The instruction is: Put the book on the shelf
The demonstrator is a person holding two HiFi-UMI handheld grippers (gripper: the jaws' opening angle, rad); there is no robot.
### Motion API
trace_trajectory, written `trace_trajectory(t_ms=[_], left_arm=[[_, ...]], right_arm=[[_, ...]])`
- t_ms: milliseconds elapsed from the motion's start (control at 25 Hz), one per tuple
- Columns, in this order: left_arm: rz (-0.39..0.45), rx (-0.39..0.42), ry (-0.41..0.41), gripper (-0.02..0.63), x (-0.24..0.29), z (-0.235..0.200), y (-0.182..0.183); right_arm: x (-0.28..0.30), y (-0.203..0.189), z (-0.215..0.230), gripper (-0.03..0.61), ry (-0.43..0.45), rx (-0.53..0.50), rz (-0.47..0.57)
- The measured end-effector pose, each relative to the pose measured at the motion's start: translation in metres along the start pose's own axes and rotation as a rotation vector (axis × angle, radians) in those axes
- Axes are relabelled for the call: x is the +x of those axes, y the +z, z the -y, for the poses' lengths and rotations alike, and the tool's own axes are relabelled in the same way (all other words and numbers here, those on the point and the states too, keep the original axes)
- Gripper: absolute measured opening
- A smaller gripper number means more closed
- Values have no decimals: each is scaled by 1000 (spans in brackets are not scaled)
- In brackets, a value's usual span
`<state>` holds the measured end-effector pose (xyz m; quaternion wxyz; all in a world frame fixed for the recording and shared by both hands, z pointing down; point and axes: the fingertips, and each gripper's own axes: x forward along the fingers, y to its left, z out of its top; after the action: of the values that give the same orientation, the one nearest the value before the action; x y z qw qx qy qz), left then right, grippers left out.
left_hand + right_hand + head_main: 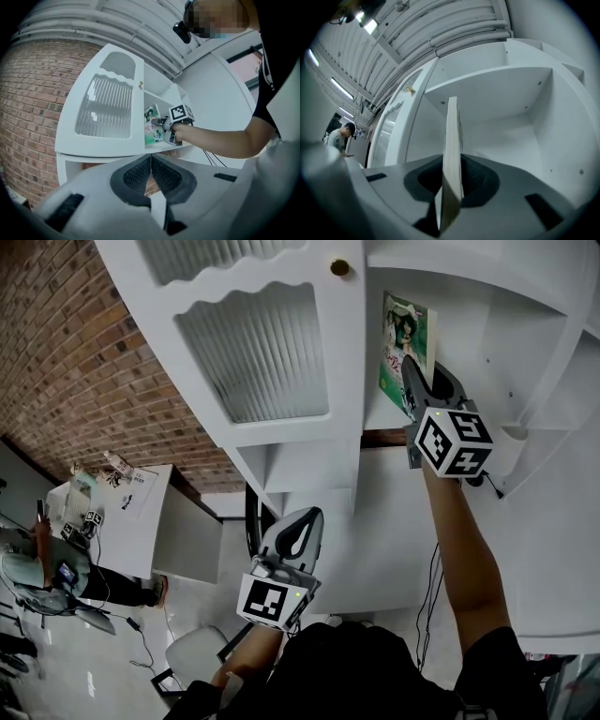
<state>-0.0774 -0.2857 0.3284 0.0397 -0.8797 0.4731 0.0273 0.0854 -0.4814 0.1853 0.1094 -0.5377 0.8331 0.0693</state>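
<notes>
Brick wall (75, 362), pale floor (84, 667)

I see the book (405, 343), thin with a green illustrated cover, clamped upright between the jaws of my right claw (413, 388). It stands edge-on and reaches past the claw's tips into the open white shelf (511, 343) compartment straight ahead. I can't tell whether it touches the board.

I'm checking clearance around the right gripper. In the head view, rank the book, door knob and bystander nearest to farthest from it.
1. The book: clamped in the right gripper.
2. The door knob: upper left, on the cabinet door.
3. The bystander: far lower left.
</notes>
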Motion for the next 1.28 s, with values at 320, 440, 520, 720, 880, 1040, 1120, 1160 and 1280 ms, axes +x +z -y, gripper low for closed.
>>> trace_trajectory(t_ms=[320,440,520,720,880,1040,1120,1160,1280], left_arm=[[-6,-4,-1,20,1,2,-2],[-2,-24,1,20,2,4,0],[-4,-27,2,20,2,5,-2],[-7,-4,-2,20,2,5,-9],[-14,-29,-4,20,3,8,-8],[-20,-25,-8,20,3,11,-11],[-15,-30,-21,20,4,15,-11],[-13,-26,-26,20,4,16,-12],[-14,-16,-34,20,4,18,-15]], right_arm=[[30,-17,-2,78,-8,4,-44],[40,-19,-4,78,-5,-4,-51],[45,-22,-5,78,-4,-20,-57],[55,-31,-8,78,-1,-38,-79],[55,-34,-9,78,3,-48,-104],[55,-36,-15,78,26,-73,-128],[55,-38,-16,78,28,-70,-140],[54,-40,-17,78,26,-67,-145],[53,-47,-19,79,20,-70,-164]])
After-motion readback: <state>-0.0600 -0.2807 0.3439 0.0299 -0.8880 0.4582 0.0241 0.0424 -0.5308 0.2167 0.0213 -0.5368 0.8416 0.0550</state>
